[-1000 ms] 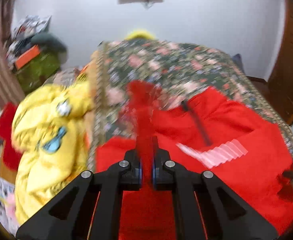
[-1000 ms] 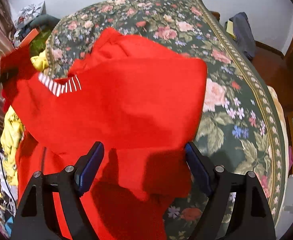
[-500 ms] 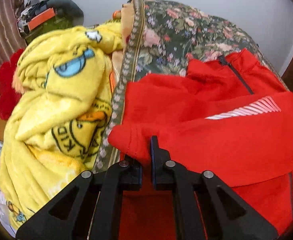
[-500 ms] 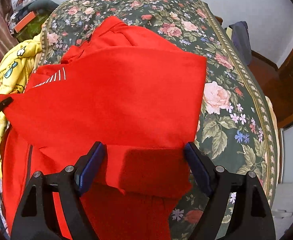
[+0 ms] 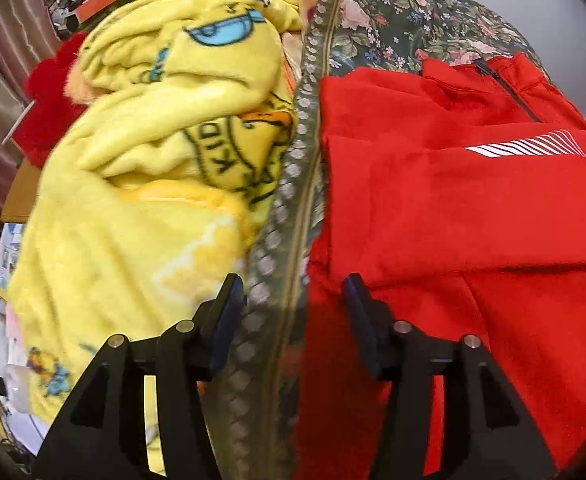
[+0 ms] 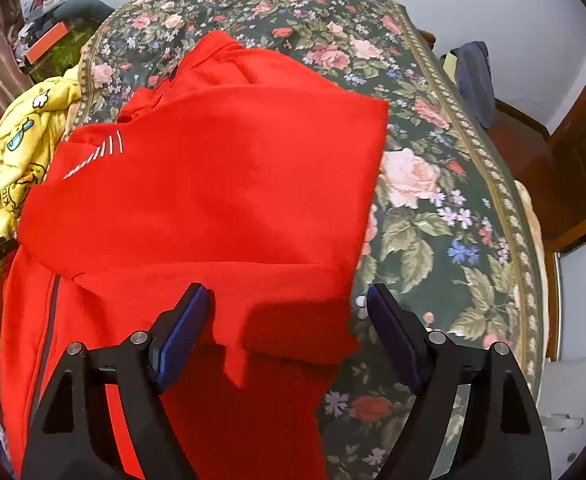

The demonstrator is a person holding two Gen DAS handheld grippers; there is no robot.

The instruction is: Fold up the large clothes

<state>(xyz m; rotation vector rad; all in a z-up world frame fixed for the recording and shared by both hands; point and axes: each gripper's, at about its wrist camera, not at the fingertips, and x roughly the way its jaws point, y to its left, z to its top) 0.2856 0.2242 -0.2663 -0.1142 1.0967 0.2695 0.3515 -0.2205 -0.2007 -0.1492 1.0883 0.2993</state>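
A large red zip jacket [image 6: 221, 184] with a white striped logo lies on the floral bedspread [image 6: 433, 208], a sleeve folded across its body. It also shows in the left wrist view [image 5: 453, 208], where its near part hangs over the bed's edge. My left gripper [image 5: 293, 304] is open and empty, over the bedspread's border at the jacket's left edge. My right gripper [image 6: 289, 316] is open and empty, with the jacket's near folded edge between its fingers but not gripped.
A yellow cartoon blanket [image 5: 153, 160] is heaped at the bed's left side, beside the jacket. Clutter with an orange box [image 6: 47, 42] stands at the far left. A dark garment [image 6: 473, 80] hangs past the bed's right edge, near brown wooden furniture.
My left gripper let go of the red sleeve, which now lies across the jacket, and opened. It pulled back over the bed's edge. My right gripper stayed open and hardly moved.
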